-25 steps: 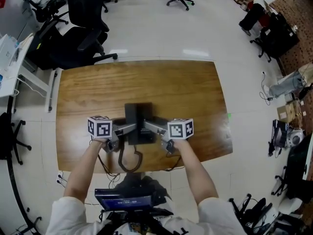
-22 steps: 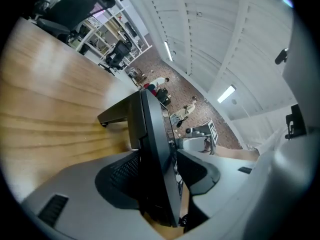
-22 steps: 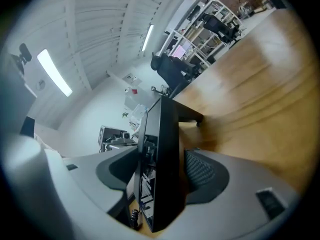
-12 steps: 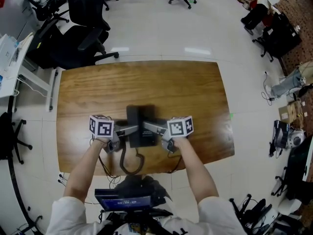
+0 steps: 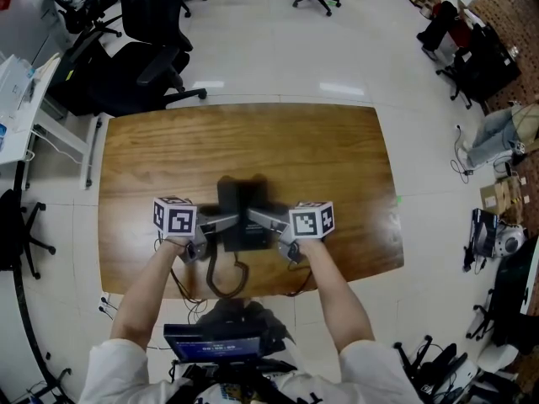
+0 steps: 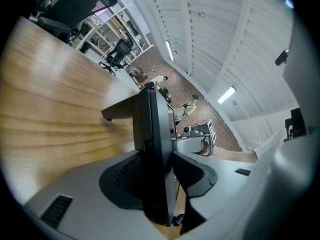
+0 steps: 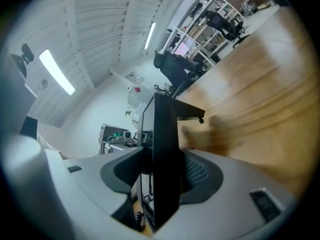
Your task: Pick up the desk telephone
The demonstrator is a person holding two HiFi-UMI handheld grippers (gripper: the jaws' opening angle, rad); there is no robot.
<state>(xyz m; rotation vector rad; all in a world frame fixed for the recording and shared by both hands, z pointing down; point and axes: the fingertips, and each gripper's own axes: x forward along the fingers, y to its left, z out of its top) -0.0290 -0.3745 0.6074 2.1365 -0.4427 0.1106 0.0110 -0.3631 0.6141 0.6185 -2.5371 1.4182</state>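
1. Brown wood-grain rectangular table [image 5: 253,137] stands on a pale glossy floor [image 5: 278,49] in an open office. All action is at its near edge.
2. Left gripper [image 5: 229,223], grey w/ two jaws: its dark ribbed pads [image 6: 122,176] have just been closing. They now press on both faces of the black, flat plastic desk telephone [image 6: 152,144], whose left edge stands btw. them, so it is gripped.
3. Right gripper [image 5: 258,219], same build: its pads [image 7: 200,171] have also just been closing. They are clamped on the telephone's right edge.
4. Desk telephone lies in the near-middle part of the table, btw. the two grippers. Can't tell whether its base rests on the wood or is just off it.
5. Both grippers point inward toward ea. other, tips close together over the phone's near half. From the left gripper view, the right gripper shows just past the phone.
6. White cubes w/ black square markers sit behind the jaws, left cube [image 5: 174,217] & right cube [image 5: 312,220], about level w/ ea. other.
7. Bare forearms run back from the cubes to white sleeves at bottom of the head view.
8. Dark cord [image 5: 208,276] loops on the wood from the phone's near side toward the table's near edge.
9. Black office chair [image 5: 139,61] stands beyond the far-left corner, well apart from the phone.
10. Person in a white top [image 5: 446,11] bends over at far right, in the bg.
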